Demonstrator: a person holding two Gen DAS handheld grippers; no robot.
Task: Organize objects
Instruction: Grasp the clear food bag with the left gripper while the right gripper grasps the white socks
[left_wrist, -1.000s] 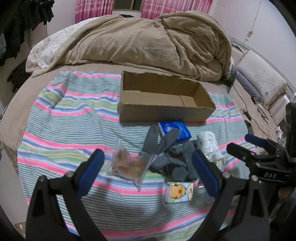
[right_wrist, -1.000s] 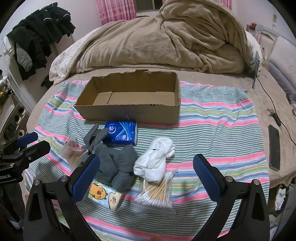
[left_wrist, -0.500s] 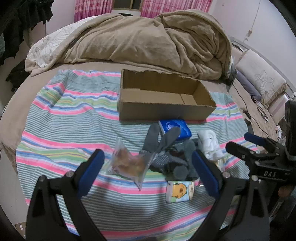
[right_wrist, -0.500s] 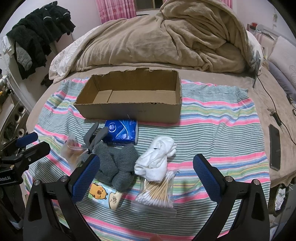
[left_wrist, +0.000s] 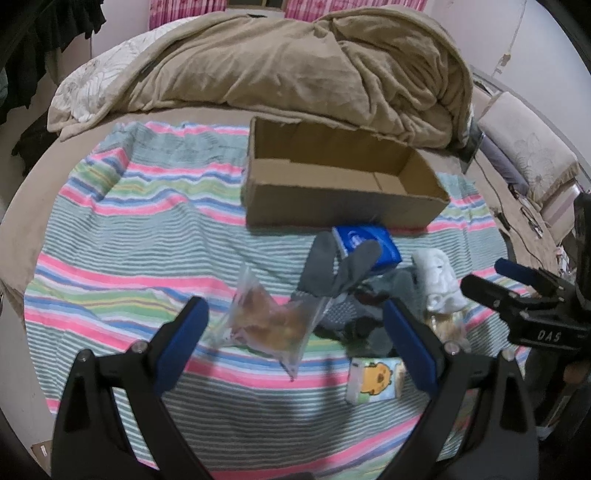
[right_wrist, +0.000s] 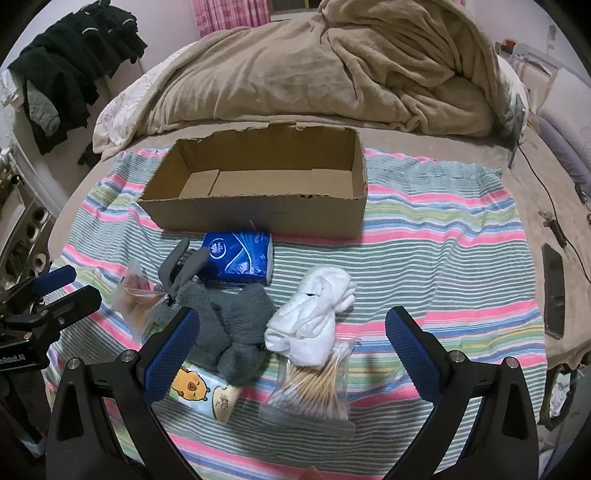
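An empty open cardboard box (right_wrist: 258, 206) (left_wrist: 340, 199) stands on a striped cloth (right_wrist: 424, 251) on the bed. In front of it lie a blue tissue pack (right_wrist: 240, 256) (left_wrist: 369, 243), grey socks (right_wrist: 229, 325) (left_wrist: 332, 273), rolled white socks (right_wrist: 314, 314) (left_wrist: 439, 280), a clear bag of cotton swabs (right_wrist: 314, 387), a cartoon tissue pack (right_wrist: 199, 387) (left_wrist: 375, 376) and a clear bag with brown contents (left_wrist: 269, 321) (right_wrist: 133, 295). My left gripper (left_wrist: 295, 339) is open above the brown bag. My right gripper (right_wrist: 291, 350) is open above the white socks and swabs.
A rumpled beige blanket (right_wrist: 332, 74) is heaped behind the box. A dark phone (right_wrist: 554, 288) and cables lie at the cloth's right edge. Dark clothes (right_wrist: 74, 66) hang at the far left. Pillows (left_wrist: 528, 155) lie to the right.
Both grippers have drifted slightly forward and lower toward the items. Nothing has been picked up or moved.
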